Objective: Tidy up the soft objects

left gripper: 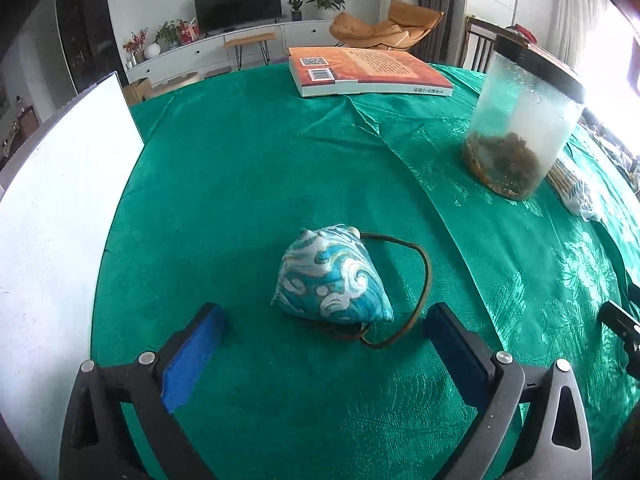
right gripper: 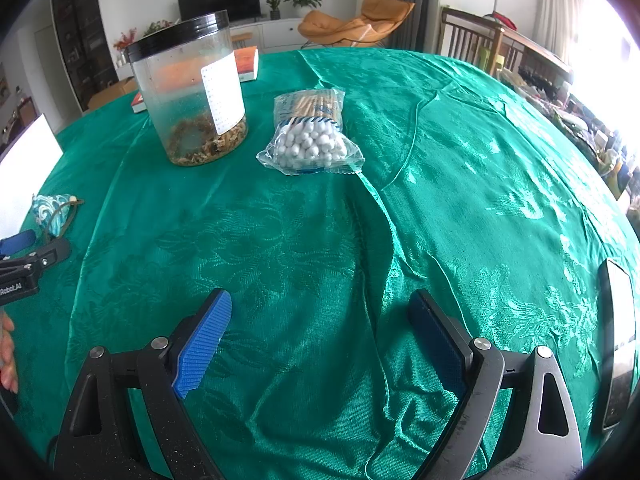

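Observation:
A blue and white patterned fabric pouch (left gripper: 332,276) with a brown cord loop (left gripper: 420,280) lies on the green tablecloth (left gripper: 260,168). My left gripper (left gripper: 324,316) is open, its blue pads either side of the pouch's near edge, just short of it. The pouch also shows at the far left of the right wrist view (right gripper: 54,210), beside the left gripper (right gripper: 28,248). My right gripper (right gripper: 320,304) is open and empty over bare cloth. A clear bag of cotton swabs (right gripper: 312,132) lies ahead of it.
A clear plastic jar with a black lid (left gripper: 520,120) (right gripper: 192,92) stands on the table. An orange book (left gripper: 368,72) lies at the far edge. A white board (left gripper: 52,216) stands at the left. A phone (right gripper: 618,340) lies at the right.

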`<state>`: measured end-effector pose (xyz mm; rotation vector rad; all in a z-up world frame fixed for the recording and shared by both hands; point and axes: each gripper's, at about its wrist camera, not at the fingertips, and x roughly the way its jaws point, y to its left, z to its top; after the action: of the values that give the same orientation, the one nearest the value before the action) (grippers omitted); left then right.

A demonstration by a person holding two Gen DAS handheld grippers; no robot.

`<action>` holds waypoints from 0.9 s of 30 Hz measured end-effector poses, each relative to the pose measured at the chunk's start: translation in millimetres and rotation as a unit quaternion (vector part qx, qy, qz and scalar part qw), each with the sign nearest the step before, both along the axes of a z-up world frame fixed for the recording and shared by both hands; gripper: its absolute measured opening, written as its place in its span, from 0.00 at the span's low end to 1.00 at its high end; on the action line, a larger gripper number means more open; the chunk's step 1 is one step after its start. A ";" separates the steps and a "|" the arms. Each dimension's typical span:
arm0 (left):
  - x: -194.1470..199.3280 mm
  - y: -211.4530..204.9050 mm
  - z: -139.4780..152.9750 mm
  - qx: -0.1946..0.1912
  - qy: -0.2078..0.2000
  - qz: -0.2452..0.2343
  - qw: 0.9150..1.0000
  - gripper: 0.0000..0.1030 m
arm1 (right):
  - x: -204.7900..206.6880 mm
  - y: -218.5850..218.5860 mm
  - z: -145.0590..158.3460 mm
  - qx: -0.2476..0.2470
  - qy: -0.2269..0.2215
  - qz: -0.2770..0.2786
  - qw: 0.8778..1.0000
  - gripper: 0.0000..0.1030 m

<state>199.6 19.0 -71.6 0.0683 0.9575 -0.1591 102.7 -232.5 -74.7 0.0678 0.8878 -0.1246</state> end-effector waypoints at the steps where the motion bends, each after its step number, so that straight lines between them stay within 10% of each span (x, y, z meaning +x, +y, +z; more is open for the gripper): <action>1: 3.2 1.2 -0.5 0.001 0.002 0.007 1.000 1.00 | 0.0 0.0 -0.1 0.000 0.000 0.000 1.000 0.90; 27: 3.0 4.4 -2.3 -0.003 -0.005 0.008 1.000 1.00 | -0.3 0.0 0.2 0.000 0.000 0.001 1.000 0.90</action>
<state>202.7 23.4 -73.9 0.0557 0.9483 -0.1459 102.4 -232.5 -74.6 0.0673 0.8878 -0.1237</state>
